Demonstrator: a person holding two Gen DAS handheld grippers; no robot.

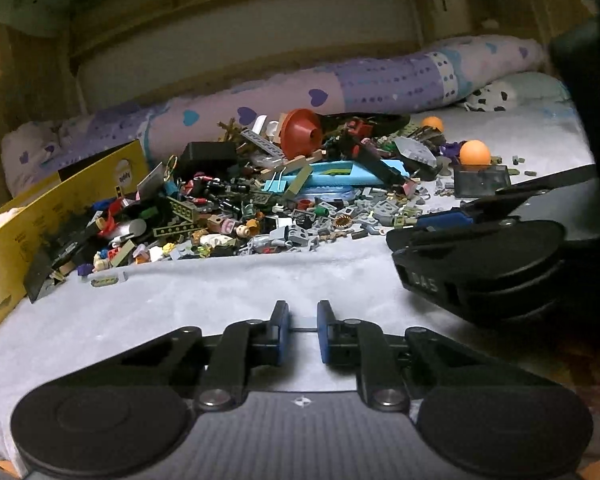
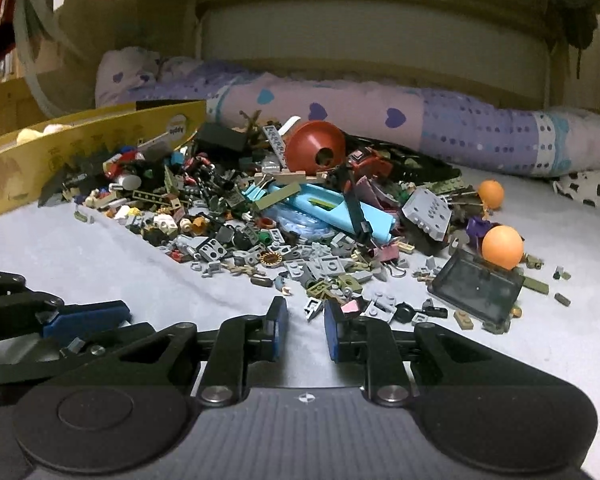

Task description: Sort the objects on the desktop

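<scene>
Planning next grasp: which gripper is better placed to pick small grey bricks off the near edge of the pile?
Right. The right gripper sits just short of the loose grey bricks, with pieces beside its fingers. The left gripper has only bare grey sheet ahead, pile farther off.

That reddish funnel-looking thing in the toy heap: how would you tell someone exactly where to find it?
Start at the long purple heart-print bolster along the back of the bed. Just in front of it, the pile of small building bricks peaks, and the red-brown funnel lies on its side there. It is the only large round cone, with a dark hole facing you.
</scene>
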